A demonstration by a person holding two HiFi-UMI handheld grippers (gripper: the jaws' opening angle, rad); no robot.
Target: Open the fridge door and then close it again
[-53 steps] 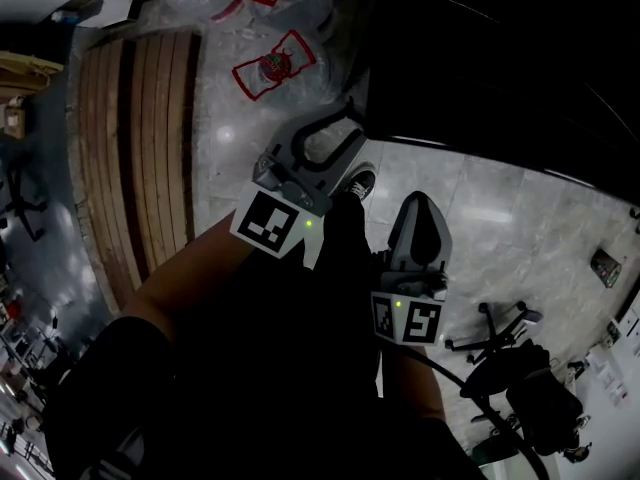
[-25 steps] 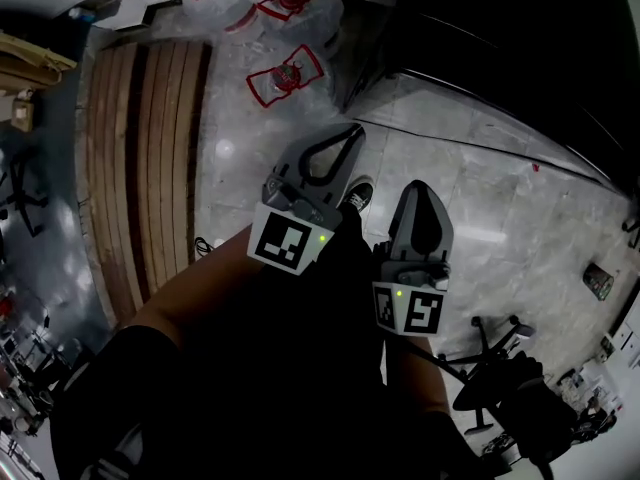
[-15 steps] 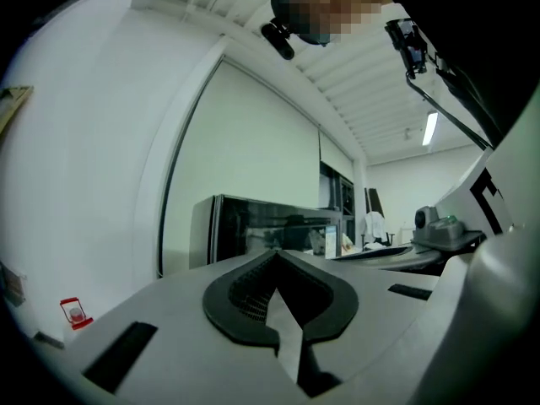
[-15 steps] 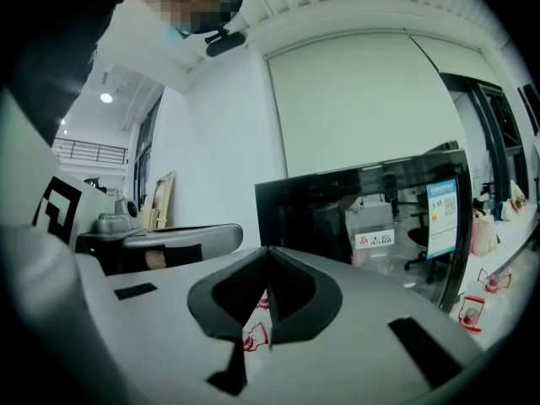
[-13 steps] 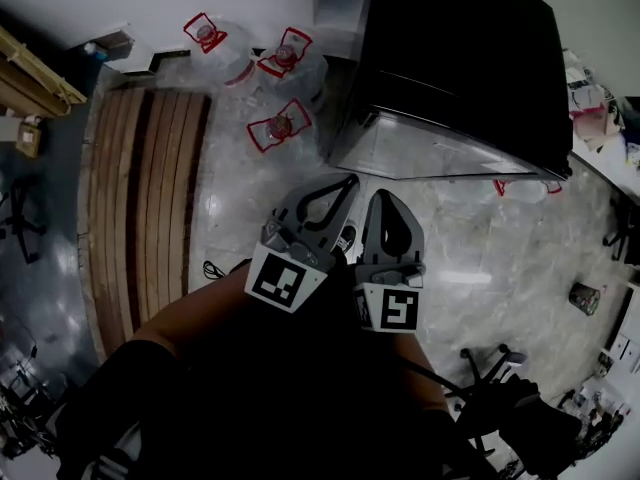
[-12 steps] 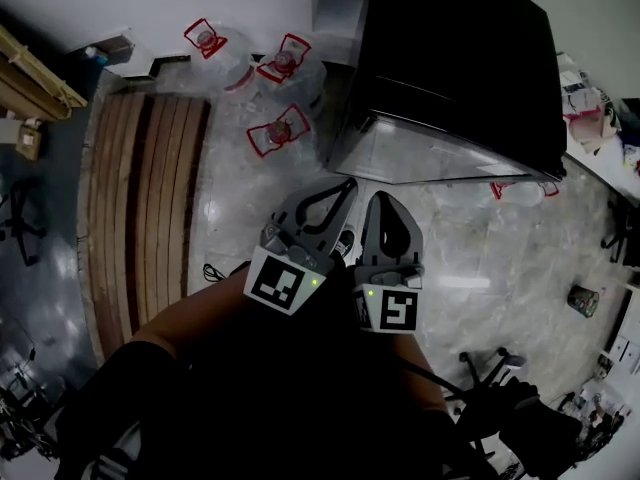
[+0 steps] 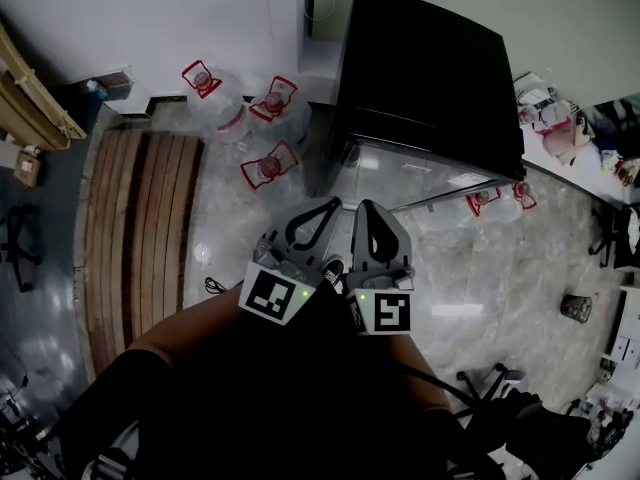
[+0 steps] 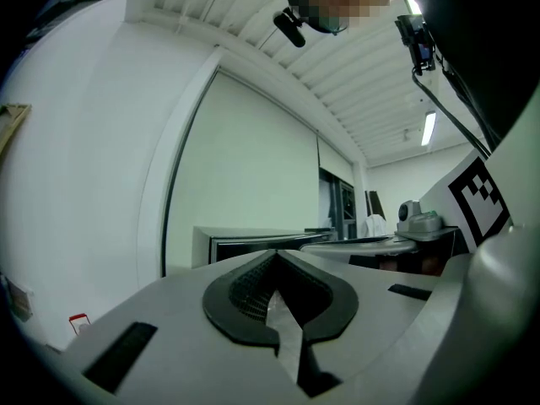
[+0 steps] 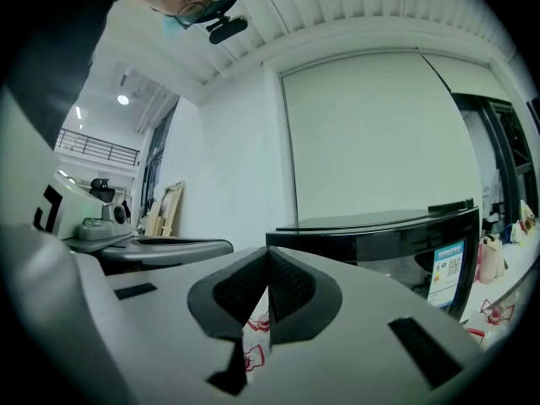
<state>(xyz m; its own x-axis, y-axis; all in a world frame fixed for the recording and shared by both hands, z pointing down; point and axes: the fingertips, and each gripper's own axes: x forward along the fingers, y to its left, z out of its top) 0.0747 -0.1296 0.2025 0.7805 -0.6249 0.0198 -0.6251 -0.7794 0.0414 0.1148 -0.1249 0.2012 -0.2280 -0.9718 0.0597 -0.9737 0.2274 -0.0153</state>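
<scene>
Left gripper point(image 7: 335, 204) and right gripper point(image 7: 370, 210), both clenched and empty, have drawn together. Fridge point(image 7: 425, 68) now fully in view, door point(image 7: 420, 163) looks shut. Fits pre-opening or post-closing.

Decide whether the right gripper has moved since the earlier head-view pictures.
Yes: the right gripper shifted leftward toward the fridge corner, beside the left gripper.

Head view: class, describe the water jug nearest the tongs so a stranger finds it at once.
Start at the black fridge. On the marble floor to its left stand three clear, red-handled jugs. The target jug stands alone, nearer the camera than the pair by the white wall.
</scene>
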